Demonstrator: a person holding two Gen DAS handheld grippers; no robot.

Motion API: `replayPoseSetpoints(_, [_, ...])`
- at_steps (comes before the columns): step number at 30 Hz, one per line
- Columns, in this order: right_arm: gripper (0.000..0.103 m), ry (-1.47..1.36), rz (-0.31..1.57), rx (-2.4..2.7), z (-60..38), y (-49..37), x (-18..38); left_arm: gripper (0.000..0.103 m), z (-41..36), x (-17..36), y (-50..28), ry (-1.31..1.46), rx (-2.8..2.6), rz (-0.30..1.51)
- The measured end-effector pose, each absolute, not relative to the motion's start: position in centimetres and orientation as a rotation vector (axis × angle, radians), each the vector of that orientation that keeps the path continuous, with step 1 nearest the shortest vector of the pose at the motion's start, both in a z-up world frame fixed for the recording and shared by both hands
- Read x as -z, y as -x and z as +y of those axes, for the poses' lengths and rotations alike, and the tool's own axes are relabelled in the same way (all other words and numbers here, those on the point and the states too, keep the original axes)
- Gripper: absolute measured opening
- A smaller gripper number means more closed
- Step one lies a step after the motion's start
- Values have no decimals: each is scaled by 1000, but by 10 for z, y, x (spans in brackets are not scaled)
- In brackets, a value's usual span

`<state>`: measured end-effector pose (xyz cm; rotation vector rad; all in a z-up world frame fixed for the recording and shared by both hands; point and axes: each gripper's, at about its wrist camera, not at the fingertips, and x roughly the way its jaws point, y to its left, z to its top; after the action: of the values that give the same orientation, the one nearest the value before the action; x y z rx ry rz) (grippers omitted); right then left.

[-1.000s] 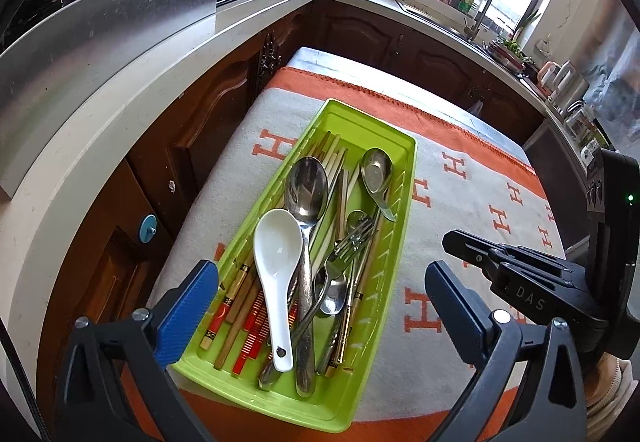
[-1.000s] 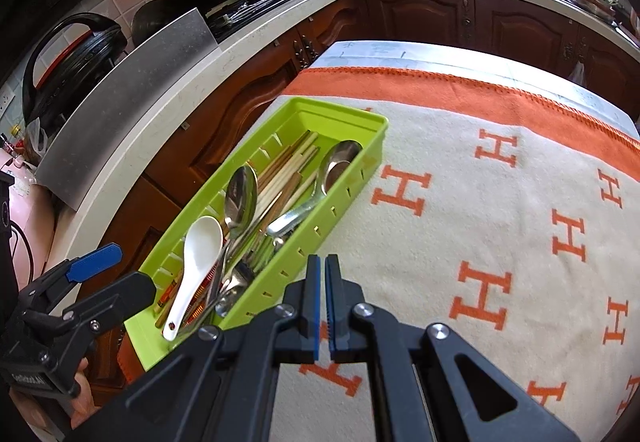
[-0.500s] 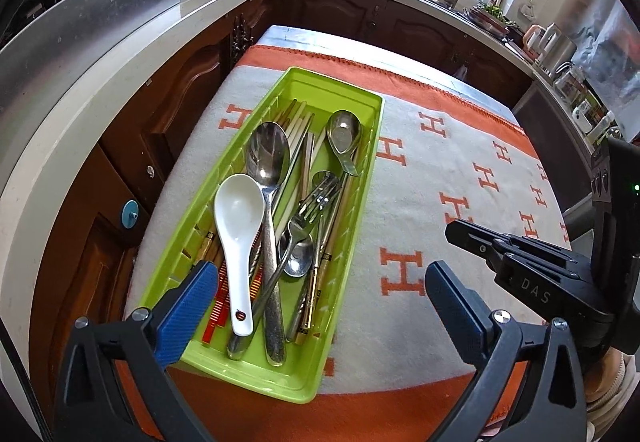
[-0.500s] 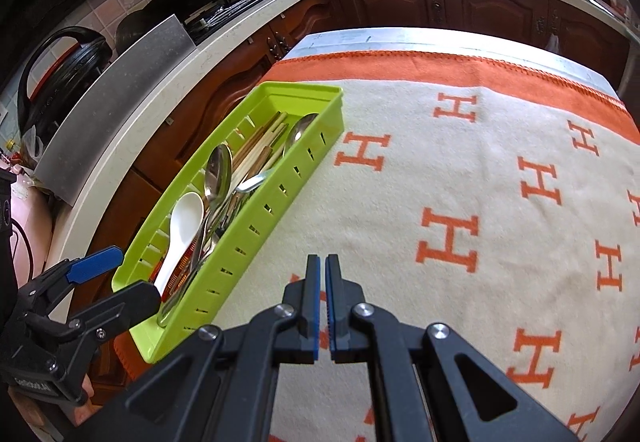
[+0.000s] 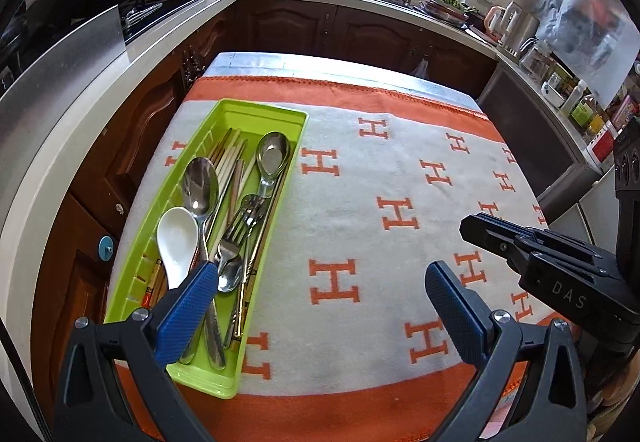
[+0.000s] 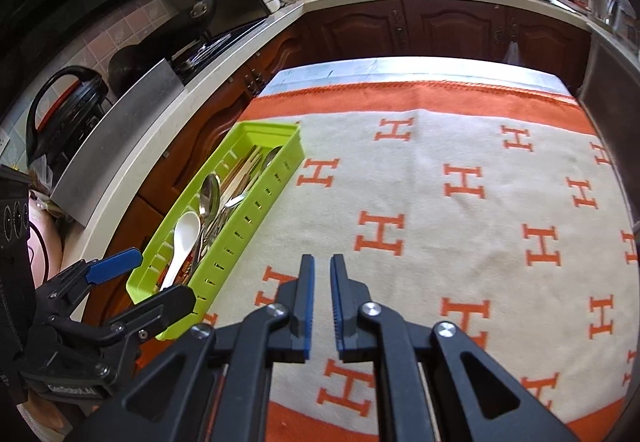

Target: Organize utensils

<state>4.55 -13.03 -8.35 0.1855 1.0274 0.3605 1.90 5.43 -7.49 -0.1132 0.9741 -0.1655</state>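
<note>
The green tray (image 5: pixel 224 374) lies on the left part of the table, on a blanket (image 5: pixel 400 282) with orange H marks, its long axis running from the near edge away toward the far left corner. In it the utensils are heaped lengthwise: a white spoon (image 5: pixel 177 246) with its bowl pointing away from me, a big steel spoon (image 5: pixel 199 184) beside it, a smaller steel spoon (image 5: pixel 273 154) farther back, forks (image 5: pixel 240 230) in the middle with tines pointing away, and chopsticks (image 5: pixel 230 158) under them along the same line.

My left fingers (image 5: pixel 320 318) stand wide apart and empty, one blue pad (image 5: pixel 186 312) over the tray's near end. My right fingers (image 6: pixel 322 306) hover over bare blanket just right of the tray, a narrow gap between them, opening, nothing inside.
</note>
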Motion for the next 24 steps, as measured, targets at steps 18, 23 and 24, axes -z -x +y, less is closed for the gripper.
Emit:
replayPoseSetpoints(18, [38,-184,849,-211,-187,-18,1,102,0,-11,-29,38,103,801])
replayPoseSetpoints(23, [40,-176,822,-185,-191,-11,-3,102,-13,-16,-20,13,96,781])
replayPoseSetpoints(24, [40,-178,820,-179,-193,-10,-3,102,-15,-17,-19,9,94,777])
